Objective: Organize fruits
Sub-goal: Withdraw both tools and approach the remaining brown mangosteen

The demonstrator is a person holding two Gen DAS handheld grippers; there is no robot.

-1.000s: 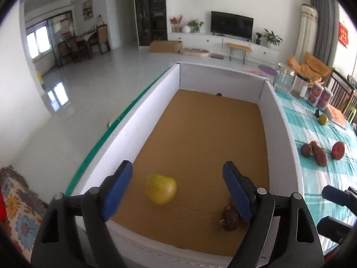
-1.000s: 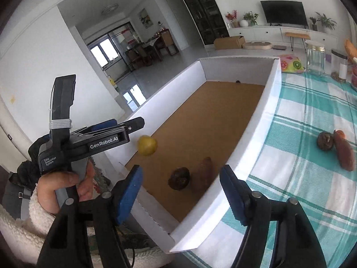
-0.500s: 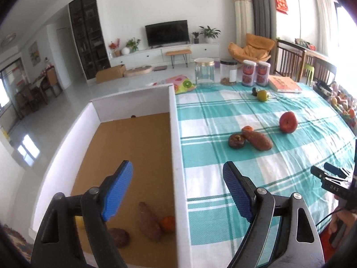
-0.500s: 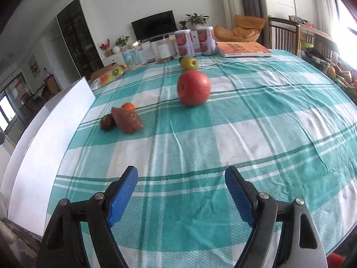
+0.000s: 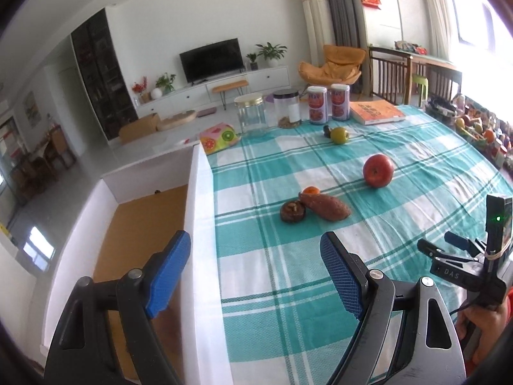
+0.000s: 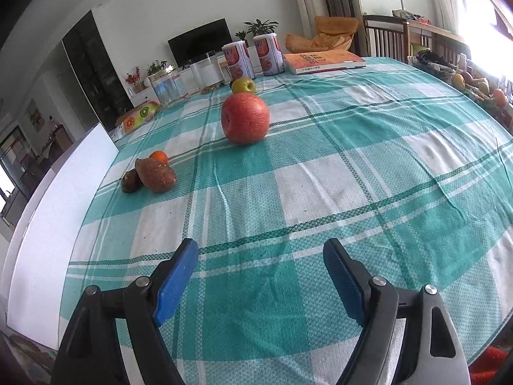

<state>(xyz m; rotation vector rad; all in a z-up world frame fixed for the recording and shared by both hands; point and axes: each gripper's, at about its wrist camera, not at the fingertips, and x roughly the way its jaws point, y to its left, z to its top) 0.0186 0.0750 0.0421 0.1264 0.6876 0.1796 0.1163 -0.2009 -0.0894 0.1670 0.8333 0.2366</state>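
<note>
The round red apple (image 6: pixel 245 118) sits free on the teal-and-white checked tablecloth (image 6: pixel 336 176), so a push from one pad alone would probably send it rolling off toward the small green apple (image 6: pixel 243 85) behind it. It is also broad, and jaws set too narrow might ride up over it and slip. The right gripper (image 6: pixel 260 277) hangs low over the cloth, its blue pads apart with nothing between them after opening wider just now; the red apple lies well ahead of them and slightly left of their centre line. Left of the red apple lie a brown sweet potato (image 6: pixel 156 175), a dark mushroom-like lump (image 6: pixel 130 182) and a small orange (image 6: pixel 159 156). The left gripper (image 5: pixel 255 271) stands open and empty, straddling the tall white-walled cardboard box (image 5: pixel 200 224).
</note>
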